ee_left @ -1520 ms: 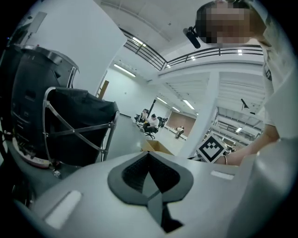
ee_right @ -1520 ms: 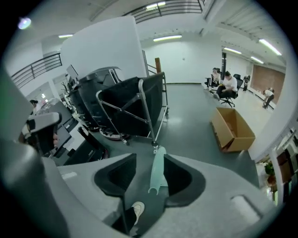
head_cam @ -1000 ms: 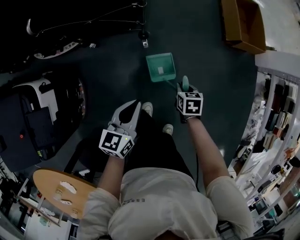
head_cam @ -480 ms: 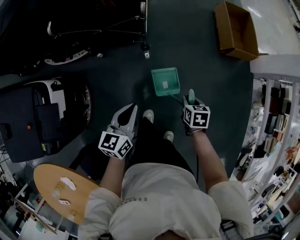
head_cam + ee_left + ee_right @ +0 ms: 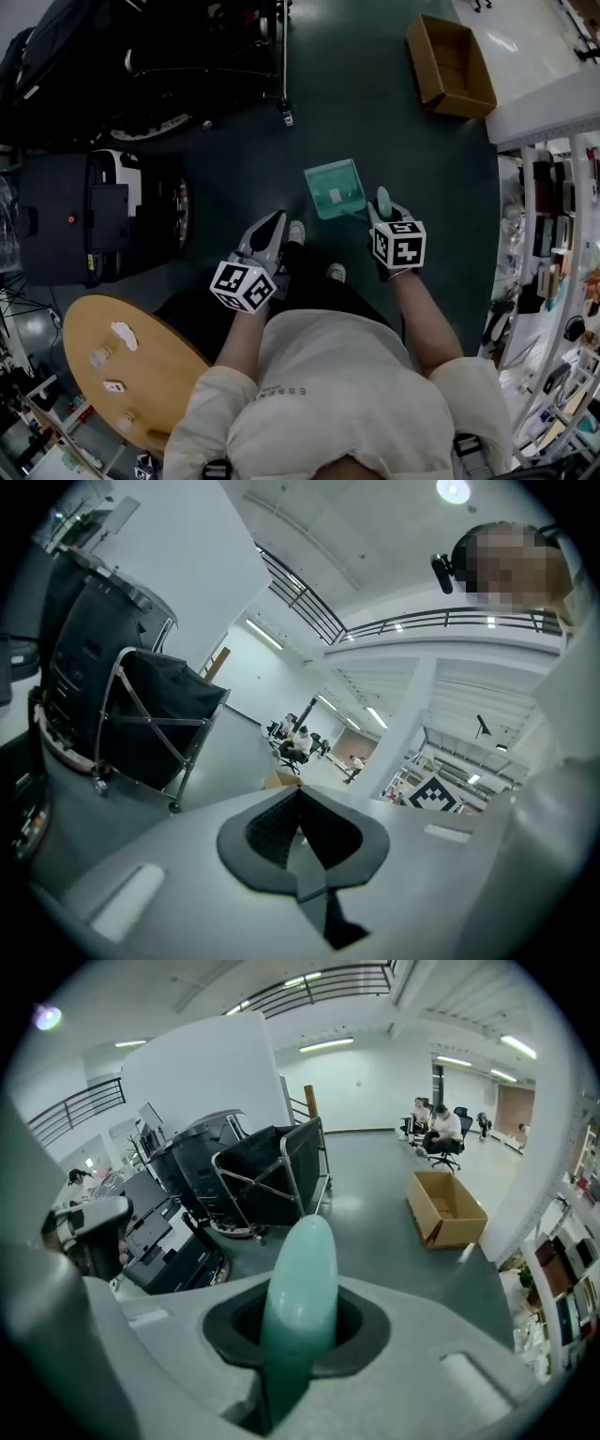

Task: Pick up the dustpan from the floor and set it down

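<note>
The green dustpan [image 5: 336, 187] hangs over the dark floor in front of the person's feet, its pan tilted away from me. My right gripper [image 5: 384, 212] is shut on its long green handle [image 5: 382, 198]. In the right gripper view the rounded handle end [image 5: 300, 1269] sticks out between the pads of that gripper [image 5: 298, 1340]. My left gripper [image 5: 268, 233] is held out beside the left leg, shut and empty. In the left gripper view its pads [image 5: 277, 829] meet with nothing between them.
An open cardboard box [image 5: 450, 66] lies on the floor far ahead on the right. Black carts and machines [image 5: 84, 225] fill the left side. A round wooden table [image 5: 112, 370] stands at the lower left, and shelves [image 5: 553, 234] line the right edge. Shoes [image 5: 296, 232] are just below the dustpan.
Both grippers have risen. The dustpan has come up off the floor with the right gripper and moved slightly right in the view.
</note>
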